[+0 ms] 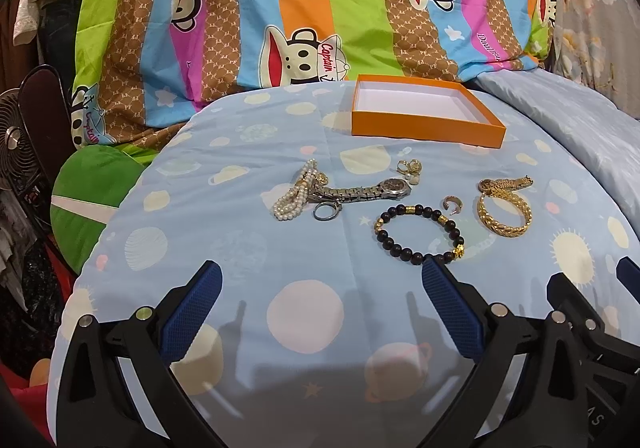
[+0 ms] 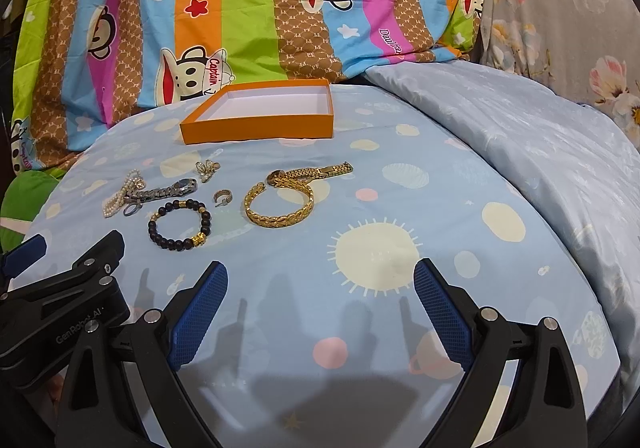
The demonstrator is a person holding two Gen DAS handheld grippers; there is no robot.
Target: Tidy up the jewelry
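Jewelry lies on the blue patterned sheet: a pearl strand [image 1: 294,192] [image 2: 120,194], a silver watch [image 1: 360,190] [image 2: 168,190], a ring [image 1: 325,211], a dark bead bracelet [image 1: 420,234] [image 2: 180,226], a small hoop earring [image 1: 452,205] [image 2: 222,197], a gold bangle [image 1: 504,214] [image 2: 279,204], a gold watch [image 1: 506,183] [image 2: 316,171] and gold earrings [image 1: 410,168] [image 2: 207,168]. An open orange box [image 1: 424,128] [image 2: 256,130] stands empty behind them. My left gripper [image 1: 320,284] and right gripper [image 2: 320,280] are open and empty, short of the jewelry.
A striped cartoon quilt [image 1: 320,8] is piled behind the box. A pale blue duvet [image 2: 520,136] rises on the right. A fan [image 1: 16,152] and a green cushion [image 1: 88,200] sit past the bed's left edge.
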